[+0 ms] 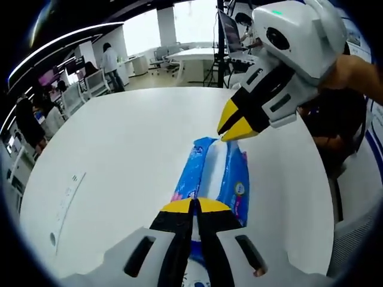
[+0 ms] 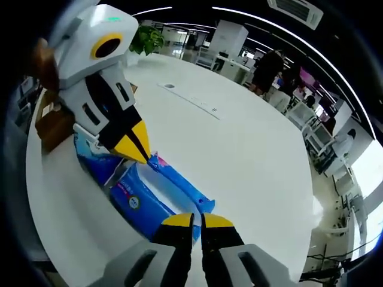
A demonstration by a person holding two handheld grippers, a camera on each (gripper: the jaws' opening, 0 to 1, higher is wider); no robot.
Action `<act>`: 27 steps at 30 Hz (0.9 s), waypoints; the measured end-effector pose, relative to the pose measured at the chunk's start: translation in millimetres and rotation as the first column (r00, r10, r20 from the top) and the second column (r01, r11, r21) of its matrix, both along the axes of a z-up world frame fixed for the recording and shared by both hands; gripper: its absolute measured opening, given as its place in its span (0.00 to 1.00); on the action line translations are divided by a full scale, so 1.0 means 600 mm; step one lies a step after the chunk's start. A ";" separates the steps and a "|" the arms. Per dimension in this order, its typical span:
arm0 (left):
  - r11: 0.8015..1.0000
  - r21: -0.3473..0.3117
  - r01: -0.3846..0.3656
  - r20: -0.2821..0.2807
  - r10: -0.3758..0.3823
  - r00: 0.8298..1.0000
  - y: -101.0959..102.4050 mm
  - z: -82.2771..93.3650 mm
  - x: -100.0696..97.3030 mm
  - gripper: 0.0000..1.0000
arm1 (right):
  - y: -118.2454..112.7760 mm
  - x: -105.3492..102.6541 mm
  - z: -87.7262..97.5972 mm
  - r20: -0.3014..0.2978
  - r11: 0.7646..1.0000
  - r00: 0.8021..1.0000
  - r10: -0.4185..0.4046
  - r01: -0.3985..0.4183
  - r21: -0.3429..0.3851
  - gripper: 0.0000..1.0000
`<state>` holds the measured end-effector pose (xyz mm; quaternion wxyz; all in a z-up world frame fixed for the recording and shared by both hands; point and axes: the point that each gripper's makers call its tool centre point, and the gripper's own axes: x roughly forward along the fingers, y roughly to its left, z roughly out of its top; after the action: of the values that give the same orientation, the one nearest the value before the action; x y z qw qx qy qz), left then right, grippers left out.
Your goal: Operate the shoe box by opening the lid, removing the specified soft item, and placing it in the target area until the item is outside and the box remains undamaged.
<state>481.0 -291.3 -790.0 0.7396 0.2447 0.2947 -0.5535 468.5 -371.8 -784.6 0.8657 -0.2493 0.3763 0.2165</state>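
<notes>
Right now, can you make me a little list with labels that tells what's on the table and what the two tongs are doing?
table: big white round table
soft item: blue wipes pack, lying flat on the table
left tongs: shut, tips at the near end of the pack
right tongs: shut, tips at the other end of the pack
pack condition: squeezed into a long fold between the two ends
background: office with desks and people standing far off

White grippers (image 1: 194, 206) (image 2: 197, 221); black jaws, yellow tips.
</notes>
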 end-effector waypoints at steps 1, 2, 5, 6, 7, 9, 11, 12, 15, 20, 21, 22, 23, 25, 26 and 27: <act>1.000 0.001 0.001 0.000 -0.001 1.000 0.000 0.000 -0.001 0.00 | 0.001 0.000 0.001 0.001 1.000 1.000 0.001 -0.001 0.002 0.00; 1.000 0.000 0.000 -0.001 0.000 1.000 0.001 0.002 -0.002 0.00 | 0.001 0.000 0.001 0.001 1.000 1.000 0.000 0.000 0.003 0.00; 1.000 -0.002 0.000 -0.012 0.000 1.000 0.000 0.001 -0.005 0.00 | 0.004 -0.001 0.005 0.003 1.000 1.000 -0.003 0.003 0.009 0.00; 1.000 -0.001 0.004 -0.014 -0.004 1.000 0.000 0.000 -0.006 0.00 | 0.004 -0.002 0.006 0.004 1.000 1.000 -0.003 0.003 0.010 0.00; 1.000 0.000 0.006 -0.015 -0.006 1.000 0.000 0.000 -0.008 0.00 | 0.005 -0.003 0.006 0.005 1.000 1.000 -0.004 0.004 0.011 0.00; 1.000 0.002 0.009 -0.015 -0.009 1.000 0.000 0.000 -0.009 0.00 | 0.006 -0.004 0.006 0.005 1.000 1.000 -0.004 0.004 0.014 0.00; 1.000 0.003 0.010 -0.017 -0.010 1.000 0.001 -0.001 -0.010 0.00 | 0.006 -0.004 0.004 0.003 1.000 1.000 -0.004 0.004 0.014 0.00; 1.000 0.007 0.010 -0.013 -0.010 1.000 0.001 -0.001 -0.009 0.00 | 0.006 -0.005 0.004 0.002 1.000 1.000 -0.003 0.003 0.014 0.00; 1.000 0.007 0.001 -0.010 -0.001 1.000 0.003 0.001 -0.006 0.00 | 0.006 -0.008 0.005 0.002 1.000 1.000 -0.005 0.004 0.016 0.00; 1.000 0.008 -0.003 -0.002 0.003 1.000 0.007 0.007 -0.004 0.00 | 0.007 -0.010 0.008 0.000 1.000 1.000 -0.003 0.003 0.029 0.02; 1.000 0.009 -0.003 -0.002 0.003 1.000 0.008 0.008 -0.004 0.00 | 0.008 -0.011 0.009 -0.001 0.999 1.000 -0.002 0.002 0.035 0.02; 1.000 0.010 -0.005 -0.003 0.005 1.000 0.011 0.010 -0.004 0.00 | 0.009 -0.012 0.011 0.000 0.999 1.000 -0.003 0.003 0.036 0.03; 1.000 0.010 -0.005 -0.004 0.006 1.000 0.012 0.012 -0.004 0.00 | 0.009 -0.012 0.011 0.001 0.999 1.000 -0.002 0.002 0.035 0.03; 1.000 0.008 -0.008 -0.002 0.008 1.000 0.015 0.017 -0.005 0.00 | 0.010 -0.014 0.013 0.001 0.999 1.000 -0.001 0.001 0.035 0.03; 1.000 0.006 -0.010 -0.003 0.010 1.000 0.016 0.019 -0.005 0.00 | 0.012 -0.016 0.014 0.000 0.999 1.000 0.000 0.000 0.038 0.03; 1.000 0.005 -0.012 -0.002 0.012 1.000 0.017 0.021 -0.006 0.00 | 0.013 -0.017 0.015 0.000 0.999 1.000 -0.001 0.001 0.040 0.04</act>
<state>477.5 -281.2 -777.5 0.7419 0.2442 0.2982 -0.5487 458.4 -364.3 -775.5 0.8705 -0.2317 0.3720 0.2238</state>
